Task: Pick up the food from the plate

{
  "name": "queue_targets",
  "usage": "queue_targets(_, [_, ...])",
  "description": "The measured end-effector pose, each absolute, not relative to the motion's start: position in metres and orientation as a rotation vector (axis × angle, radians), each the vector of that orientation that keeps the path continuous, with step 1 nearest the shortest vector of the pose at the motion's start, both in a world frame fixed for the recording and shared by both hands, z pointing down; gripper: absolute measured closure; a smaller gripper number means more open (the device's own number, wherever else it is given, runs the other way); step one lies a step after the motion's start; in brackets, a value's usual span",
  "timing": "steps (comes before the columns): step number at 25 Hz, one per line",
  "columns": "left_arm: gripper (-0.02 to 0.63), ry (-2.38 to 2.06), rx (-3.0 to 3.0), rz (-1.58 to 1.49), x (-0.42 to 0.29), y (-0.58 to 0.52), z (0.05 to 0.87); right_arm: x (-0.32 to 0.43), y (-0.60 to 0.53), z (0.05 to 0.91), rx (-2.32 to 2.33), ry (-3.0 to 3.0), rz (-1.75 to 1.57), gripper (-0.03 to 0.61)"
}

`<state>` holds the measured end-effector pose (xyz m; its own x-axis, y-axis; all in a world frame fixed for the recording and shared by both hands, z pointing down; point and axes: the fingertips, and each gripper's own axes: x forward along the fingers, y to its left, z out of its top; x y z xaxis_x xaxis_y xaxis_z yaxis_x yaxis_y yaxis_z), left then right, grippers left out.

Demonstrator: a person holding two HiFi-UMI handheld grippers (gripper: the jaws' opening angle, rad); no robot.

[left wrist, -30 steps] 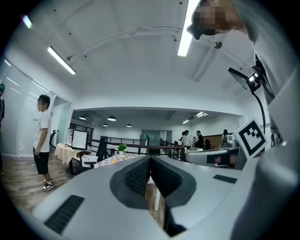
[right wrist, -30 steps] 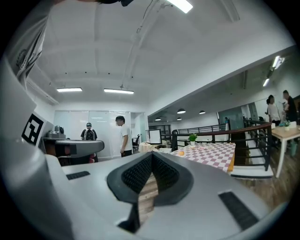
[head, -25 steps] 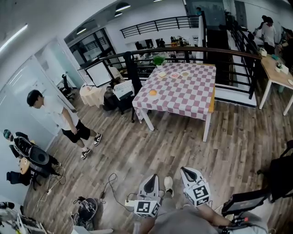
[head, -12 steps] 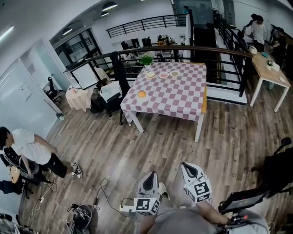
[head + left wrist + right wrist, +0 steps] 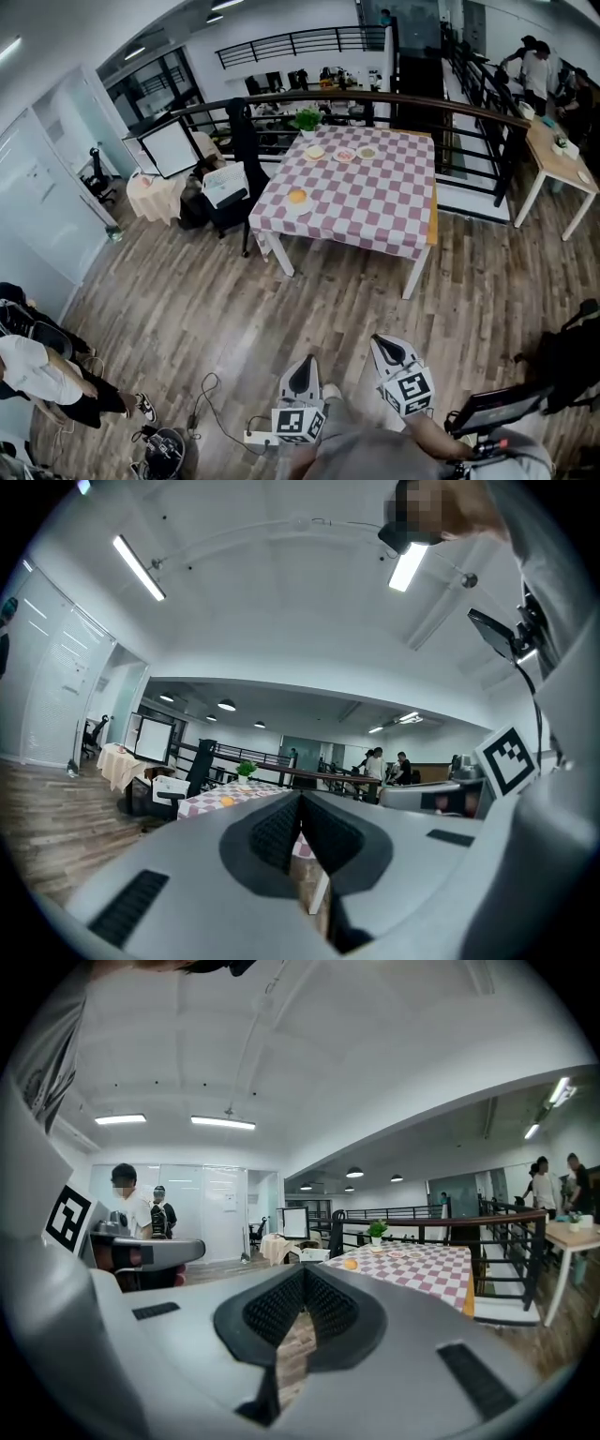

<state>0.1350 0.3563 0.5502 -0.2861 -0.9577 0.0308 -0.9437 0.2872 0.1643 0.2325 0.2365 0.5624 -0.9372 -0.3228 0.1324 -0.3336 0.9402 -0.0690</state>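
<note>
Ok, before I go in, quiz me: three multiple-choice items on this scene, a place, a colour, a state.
1. Where on the table is the orange food?
A. by its left edge in the head view
B. dead centre
C. by its right edge
2. The cloth is:
A. plain blue
B. pink-and-white check
C. green stripes
3. The left gripper and right gripper are:
A. both open
B. both shut on food
C. both shut, empty
1 A, it lies at the cloth's left side; 2 B, the checks show in every view; 3 C, each gripper view shows jaws together, nothing between.
</note>
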Motion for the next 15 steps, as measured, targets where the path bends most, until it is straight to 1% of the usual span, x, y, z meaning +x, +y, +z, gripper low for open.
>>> queue_targets(5, [0.621,-2.364,1.879,-0.179,0.081,0.326,0.547,0.175,0.211,0.552,0.524,-2.955,0.094,0.568])
queue_targets(9, [0.621,-2.328,1.959,-0.184,0.04,0.303,0.532,0.133,0.196,0.525,0.553,-2.96,0.034,0.568])
queue_targets(15, [0.621,-2.311,2.053,-0.2,-0.02,0.278,0.526,0.085,0.194,0.512,0.581,-2.972,-0.01,0.568])
